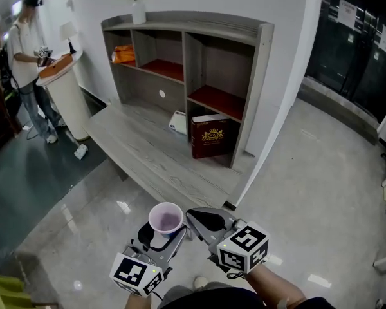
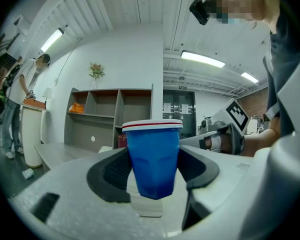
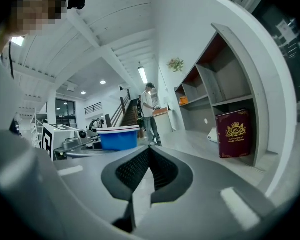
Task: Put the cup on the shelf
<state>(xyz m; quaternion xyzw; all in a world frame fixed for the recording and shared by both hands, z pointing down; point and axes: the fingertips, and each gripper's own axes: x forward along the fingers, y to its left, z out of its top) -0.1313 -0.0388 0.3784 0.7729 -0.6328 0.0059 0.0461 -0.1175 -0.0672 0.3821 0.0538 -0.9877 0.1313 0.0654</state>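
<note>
L gripper (image 1: 156,240) clamped on cup (image 1: 166,219), held upright in air | R gripper (image 1: 204,223) jaws together, empty | step: carry | next: cup to be brought fwd to shelf (image 1: 193,63), well apart

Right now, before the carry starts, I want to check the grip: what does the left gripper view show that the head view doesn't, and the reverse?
Only the left gripper view: the cup's blue wall and red-striped rim, with the left gripper's jaws pressed on both sides. Only the head view: the cup's open mouth and pinkish inside, and the left gripper's marker cube. Both: the shelf, the right gripper beside the cup, and a person at the far left.
</note>
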